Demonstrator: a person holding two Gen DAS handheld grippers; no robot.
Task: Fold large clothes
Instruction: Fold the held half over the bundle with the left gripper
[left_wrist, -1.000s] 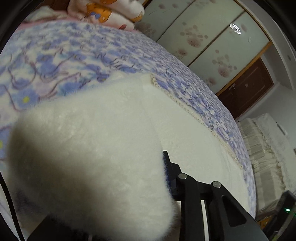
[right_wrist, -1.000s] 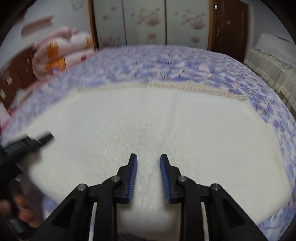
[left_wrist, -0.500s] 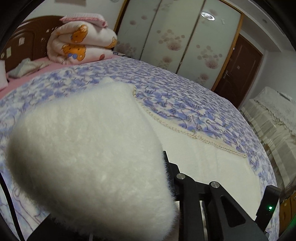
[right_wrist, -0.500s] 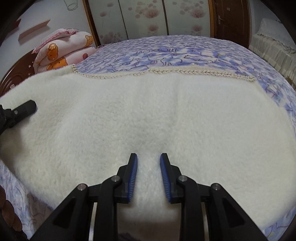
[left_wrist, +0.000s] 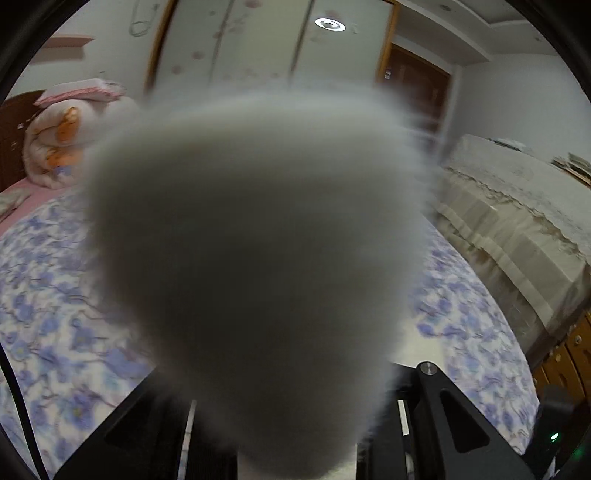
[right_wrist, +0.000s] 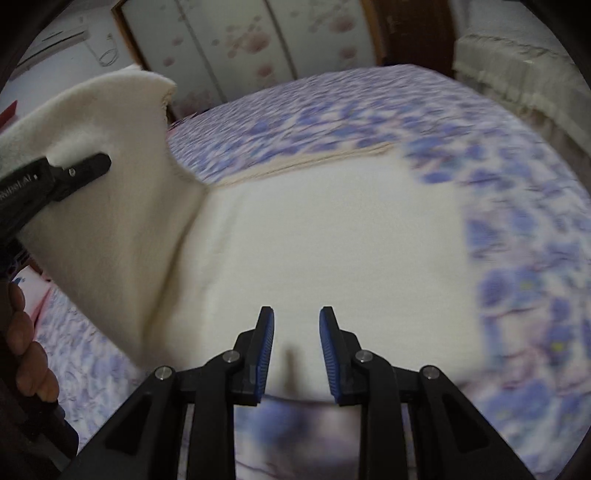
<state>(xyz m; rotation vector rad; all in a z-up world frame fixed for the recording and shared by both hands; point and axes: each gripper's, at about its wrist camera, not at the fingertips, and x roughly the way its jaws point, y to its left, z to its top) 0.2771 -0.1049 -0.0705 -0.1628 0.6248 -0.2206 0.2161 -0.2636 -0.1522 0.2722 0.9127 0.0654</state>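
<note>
On one bed (right_wrist: 517, 155), one fleece garment (right_wrist: 314, 240) (left hand-held gripper (right_wrist: 88, 164) clamped on it, right (right_wrist: 296, 350) apart).

Black claw (right_wrist: 296, 325) — blue ribbed pads (right_wrist: 266, 341), silver screws.

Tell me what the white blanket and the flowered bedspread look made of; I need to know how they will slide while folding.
The white blanket looks like thick plush fleece: a fuzzy, matte nap, and the corner lifted in the left gripper has soft, hairy edges. The bedspread looks like thin, smooth printed woven cloth, perhaps cotton; it lies flat with no pile, though blur hides the weave.
</note>
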